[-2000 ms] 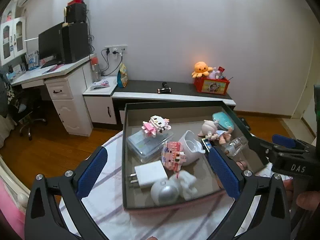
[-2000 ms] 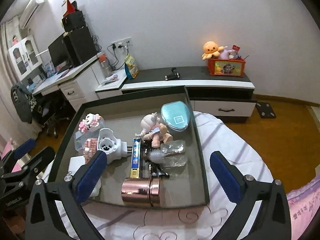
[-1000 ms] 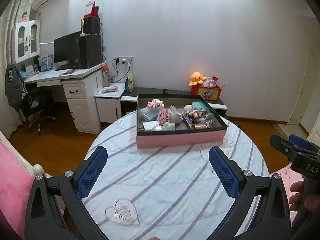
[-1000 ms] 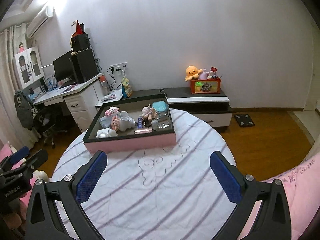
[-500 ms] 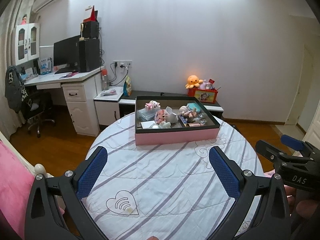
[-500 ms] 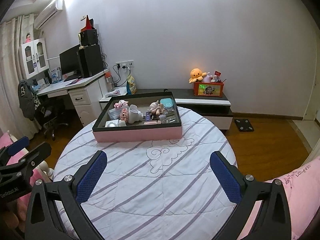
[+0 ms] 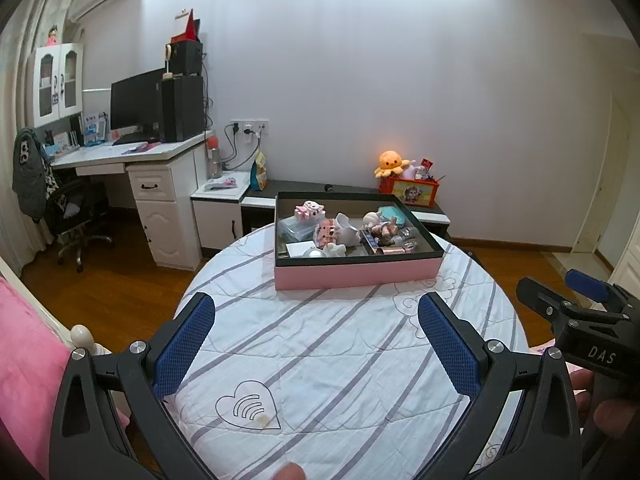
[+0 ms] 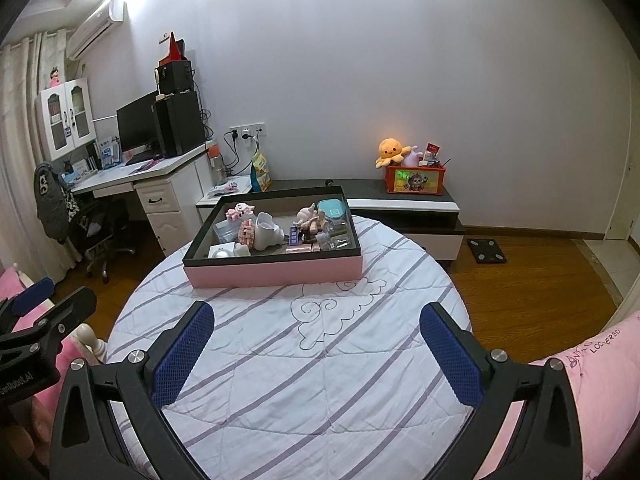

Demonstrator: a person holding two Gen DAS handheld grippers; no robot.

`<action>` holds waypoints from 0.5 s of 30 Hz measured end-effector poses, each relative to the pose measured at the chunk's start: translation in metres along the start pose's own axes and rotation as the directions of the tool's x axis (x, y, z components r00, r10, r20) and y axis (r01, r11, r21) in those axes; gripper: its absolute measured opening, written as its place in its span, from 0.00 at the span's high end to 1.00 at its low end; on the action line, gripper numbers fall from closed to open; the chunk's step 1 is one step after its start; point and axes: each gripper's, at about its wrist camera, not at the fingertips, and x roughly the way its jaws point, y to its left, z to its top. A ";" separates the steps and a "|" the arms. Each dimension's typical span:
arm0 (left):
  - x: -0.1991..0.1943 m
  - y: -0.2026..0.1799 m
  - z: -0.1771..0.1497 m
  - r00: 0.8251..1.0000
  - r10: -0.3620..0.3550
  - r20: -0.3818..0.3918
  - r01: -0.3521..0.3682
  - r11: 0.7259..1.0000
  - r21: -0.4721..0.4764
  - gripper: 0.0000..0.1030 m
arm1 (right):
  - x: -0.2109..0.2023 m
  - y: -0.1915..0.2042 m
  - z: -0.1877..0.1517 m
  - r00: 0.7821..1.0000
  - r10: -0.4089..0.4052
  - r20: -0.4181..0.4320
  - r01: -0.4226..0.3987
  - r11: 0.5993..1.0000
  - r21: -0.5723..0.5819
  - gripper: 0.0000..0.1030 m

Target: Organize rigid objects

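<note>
A pink box with a black rim (image 7: pixel 356 270) (image 8: pixel 276 268) stands at the far side of a round table with a striped white cloth (image 7: pixel 340 352) (image 8: pixel 320 360). It holds several small things: pink block figures (image 7: pixel 325 229), a white dryer-like gadget (image 8: pixel 266 232), a doll (image 7: pixel 378 222), a teal lidded case (image 8: pixel 331 207), a rose-gold cylinder (image 8: pixel 303 247). My left gripper (image 7: pixel 316 344) is open and empty, well short of the box. My right gripper (image 8: pixel 316 344) is open and empty too; it also shows at the right of the left wrist view (image 7: pixel 576 312).
Behind the table stand a white desk with monitor (image 7: pixel 136 152), an office chair (image 7: pixel 76 216), and a low cabinet with an orange plush and red box (image 8: pixel 414 178). Pink bedding (image 8: pixel 580 380) borders the table on both sides. A scale (image 8: pixel 486 250) lies on the wooden floor.
Both grippers have pulled back and away from the box, from right above it to the table's near edge. Both stay open and empty.
</note>
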 end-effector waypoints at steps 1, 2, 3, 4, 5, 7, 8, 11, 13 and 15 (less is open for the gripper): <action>0.000 0.000 0.000 1.000 0.001 0.000 -0.001 1.000 0.001 0.00 | 0.000 0.000 0.000 1.000 -0.001 0.000 0.001 1.000 0.000 0.00; 0.000 0.000 0.000 1.000 0.001 0.001 -0.001 1.000 0.002 0.00 | 0.000 0.000 0.001 1.000 -0.002 0.000 0.002 1.000 0.001 0.00; 0.000 0.000 0.000 1.000 -0.001 0.001 0.001 1.000 0.002 0.00 | 0.001 0.000 0.002 1.000 -0.002 -0.001 0.002 1.000 0.003 0.00; 0.001 0.000 0.000 1.000 -0.002 0.001 0.002 1.000 0.000 0.00 | 0.001 -0.001 0.003 1.000 -0.002 -0.002 0.002 1.000 0.003 0.00; 0.001 0.000 0.000 1.000 -0.005 0.000 0.005 1.000 -0.001 0.00 | 0.001 -0.001 0.003 1.000 -0.003 -0.002 0.003 1.000 0.003 0.00; 0.001 0.001 0.001 1.000 -0.008 -0.003 0.008 1.000 0.000 0.00 | 0.001 -0.002 0.003 1.000 -0.004 -0.002 0.004 1.000 0.003 0.00; 0.001 0.000 0.001 1.000 -0.006 -0.003 0.006 1.000 0.000 0.00 | 0.001 -0.002 0.003 1.000 -0.005 -0.002 0.005 1.000 0.003 0.00; 0.001 0.000 0.001 1.000 -0.011 -0.003 0.011 1.000 0.001 0.00 | 0.002 -0.003 0.005 1.000 -0.006 -0.002 0.006 1.000 0.002 0.00; 0.002 0.001 0.001 1.000 -0.020 -0.007 0.020 1.000 -0.002 0.00 | 0.002 -0.003 0.005 1.000 -0.008 -0.002 0.008 1.000 0.002 0.00; 0.004 0.001 0.002 1.000 -0.023 -0.008 0.023 1.000 -0.006 0.00 | 0.003 -0.003 0.005 1.000 -0.004 -0.004 0.004 1.000 0.001 0.00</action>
